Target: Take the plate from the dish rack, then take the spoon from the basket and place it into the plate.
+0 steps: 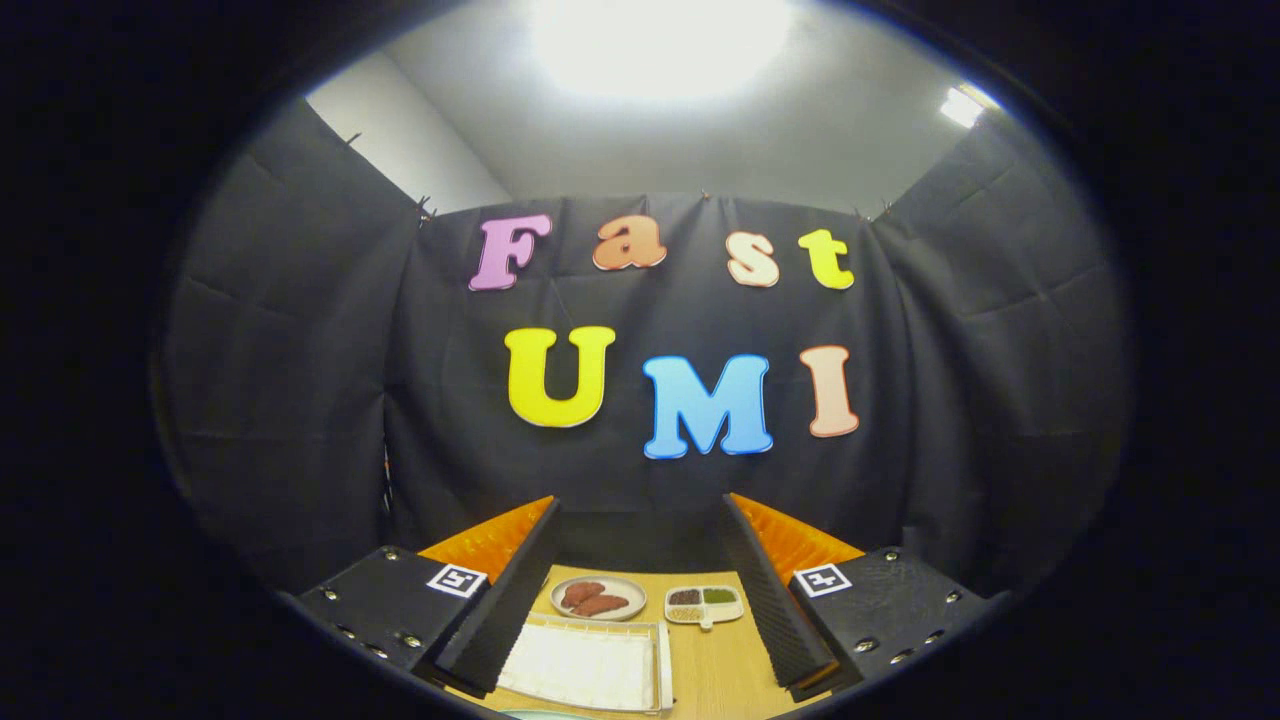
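Note:
My gripper [640, 502] is held high and level over a wooden table [715, 670], open wide, with nothing between its fingers [505, 600]. Below and between the fingers lies a white rectangular tray [585, 665] with a raised rim. A sliver of a pale green round edge [545, 714] shows just below the tray; I cannot tell what it is. The spoon and the basket are hidden from me.
Beyond the tray sit an oval plate [598, 598] carrying reddish-brown food and a small divided dish [703, 604] with dark, green and pale fillings. The black cloth wall [640, 480] closes the far side of the table.

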`<action>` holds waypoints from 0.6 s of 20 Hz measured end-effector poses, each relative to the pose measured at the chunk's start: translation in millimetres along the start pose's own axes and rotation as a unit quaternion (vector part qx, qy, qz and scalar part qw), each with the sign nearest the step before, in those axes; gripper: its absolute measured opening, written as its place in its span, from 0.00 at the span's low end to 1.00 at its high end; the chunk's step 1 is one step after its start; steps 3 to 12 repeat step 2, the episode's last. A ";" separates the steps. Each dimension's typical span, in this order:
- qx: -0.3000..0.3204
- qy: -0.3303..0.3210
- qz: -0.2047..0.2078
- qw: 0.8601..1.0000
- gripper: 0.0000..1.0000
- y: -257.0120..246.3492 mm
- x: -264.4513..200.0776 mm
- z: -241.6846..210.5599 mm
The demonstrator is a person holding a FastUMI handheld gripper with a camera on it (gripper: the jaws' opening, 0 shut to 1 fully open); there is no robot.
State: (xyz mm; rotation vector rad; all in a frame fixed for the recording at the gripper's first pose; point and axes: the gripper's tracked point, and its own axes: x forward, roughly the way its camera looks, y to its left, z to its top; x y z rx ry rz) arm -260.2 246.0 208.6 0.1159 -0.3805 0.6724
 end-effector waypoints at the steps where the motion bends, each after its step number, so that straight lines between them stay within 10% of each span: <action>1: 0.004 -0.009 0.004 1.000 0.96 -6.1 2.4 -0.5; 12: 0.007 -0.014 0.004 1.000 0.96 -14.3 3.6 -2.8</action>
